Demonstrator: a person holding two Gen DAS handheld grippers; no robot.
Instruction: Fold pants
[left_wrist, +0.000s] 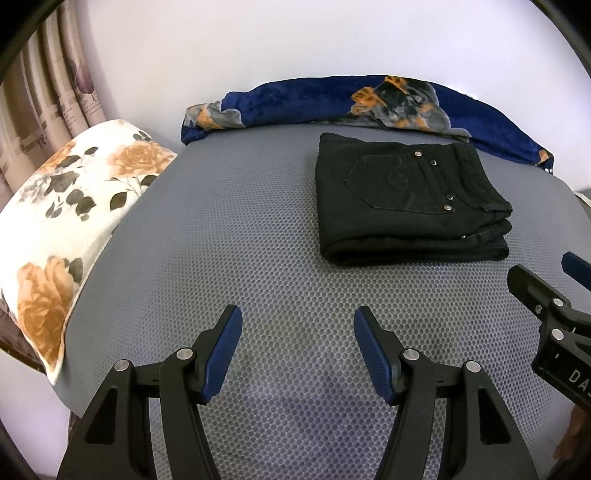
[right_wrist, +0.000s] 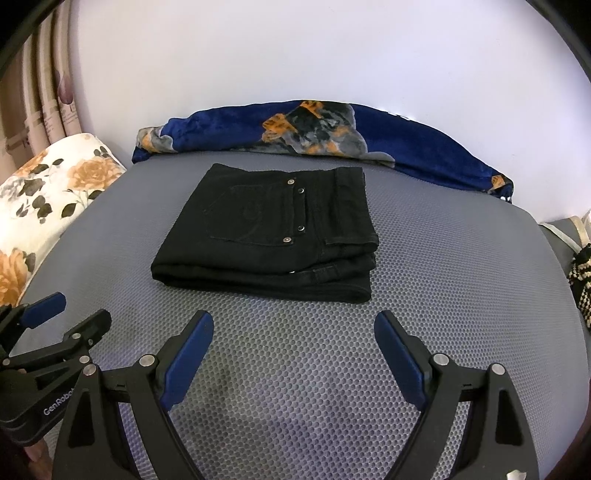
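Note:
Black pants (left_wrist: 410, 199) lie folded into a compact stacked rectangle on the grey dotted mattress (left_wrist: 258, 266), back pocket with rivets facing up. They also show in the right wrist view (right_wrist: 273, 236). My left gripper (left_wrist: 297, 325) is open and empty, held above the mattress, nearer than the pants and to their left. My right gripper (right_wrist: 293, 328) is open and empty, just in front of the pants' near fold. Each gripper shows at the edge of the other's view.
A rolled blue blanket (left_wrist: 369, 103) with orange and grey print lies along the far edge by the white wall. A floral pillow (left_wrist: 74, 210) sits at the left, curtains (left_wrist: 48, 92) behind it. A knitted item (right_wrist: 581, 280) lies at the right edge.

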